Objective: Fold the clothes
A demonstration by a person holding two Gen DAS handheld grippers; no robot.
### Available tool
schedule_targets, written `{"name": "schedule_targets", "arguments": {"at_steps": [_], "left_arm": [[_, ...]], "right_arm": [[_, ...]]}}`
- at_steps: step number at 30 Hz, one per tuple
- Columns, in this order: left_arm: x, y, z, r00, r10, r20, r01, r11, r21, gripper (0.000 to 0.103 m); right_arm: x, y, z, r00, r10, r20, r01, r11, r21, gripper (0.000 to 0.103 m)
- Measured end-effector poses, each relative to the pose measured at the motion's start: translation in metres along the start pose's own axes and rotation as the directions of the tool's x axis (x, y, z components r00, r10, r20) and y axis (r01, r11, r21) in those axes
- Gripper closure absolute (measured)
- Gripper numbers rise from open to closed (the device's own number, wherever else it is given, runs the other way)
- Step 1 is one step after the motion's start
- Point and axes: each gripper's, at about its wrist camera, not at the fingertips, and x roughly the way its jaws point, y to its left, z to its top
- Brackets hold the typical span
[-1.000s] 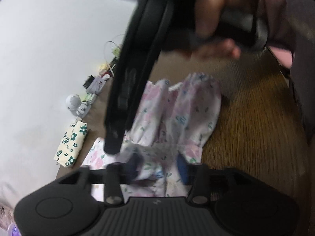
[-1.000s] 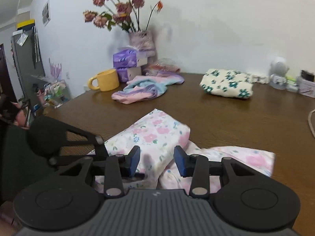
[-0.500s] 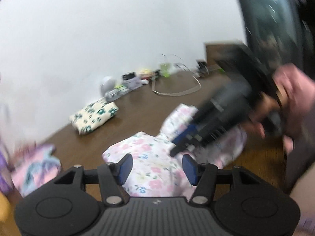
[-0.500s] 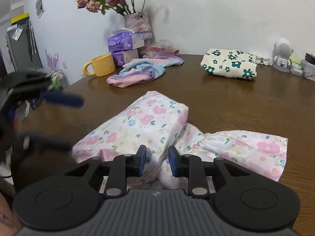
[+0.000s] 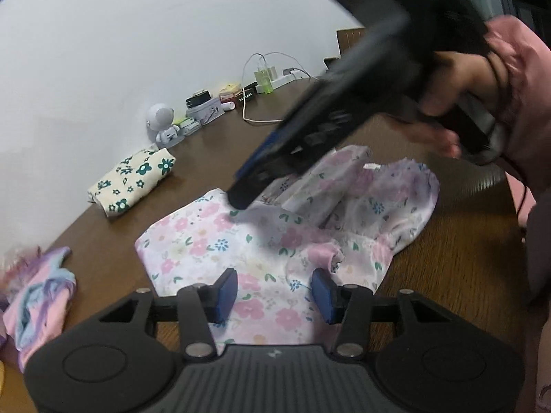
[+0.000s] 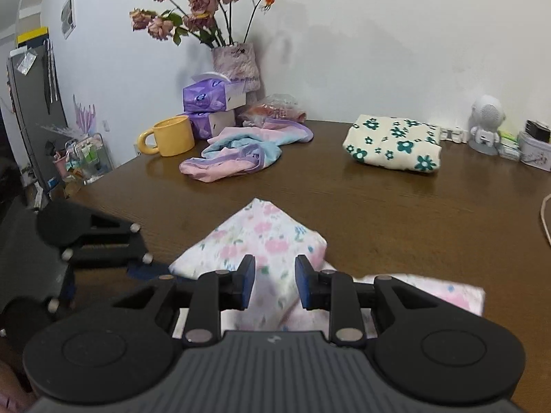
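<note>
Fabric of a white garment (image 5: 241, 247) printed with pink flowers lies rumpled on the brown bench (image 5: 458, 261), partly folded, a ruffled sleeve bunched at its far end. It spreads beneath the left claw (image 5: 273, 290), whose jaws are closing without gripping it. Right claw (image 6: 274, 281), narrow, hovers over its folded corner.

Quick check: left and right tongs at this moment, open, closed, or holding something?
Left tongs: jaws apart and closing, above the pink floral garment, not pinching it.
Right tongs: jaws apart over the same garment; a grip cannot be told.
</note>
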Motion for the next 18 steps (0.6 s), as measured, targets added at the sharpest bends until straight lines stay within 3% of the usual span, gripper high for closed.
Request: {"name": "schedule_targets", "arguments": {"at_steps": [8, 12, 16, 18], "left_arm": [[-0.008, 0.001, 0.000, 0.999, -0.038, 0.022, 0.037, 0.999, 0.012, 0.049], [-0.017, 0.011, -0.001, 0.998, -0.045, 0.046, 0.047, 0.998, -0.039, 0.048], [-0.030, 0.032, -0.001, 0.995, -0.056, 0.084, 0.067, 0.989, -0.134, 0.048], [-0.028, 0.039, 0.001, 0.996, -0.032, 0.080, 0.044, 0.987, -0.152, 0.048]], "right_arm": [[0.039, -0.010, -0.002, 0.996, -0.005, -0.086, 0.006, 1.000, 0.011, 0.077], [0.017, -0.013, -0.006, 0.999, 0.021, -0.031, -0.019, 0.998, 0.060, 0.077], [-0.018, -0.004, -0.015, 1.000, 0.012, 0.008, -0.013, 0.999, 0.034, 0.077], [-0.028, 0.001, -0.018, 1.000, 0.003, 0.014, -0.003, 1.000, 0.019, 0.077]]}}
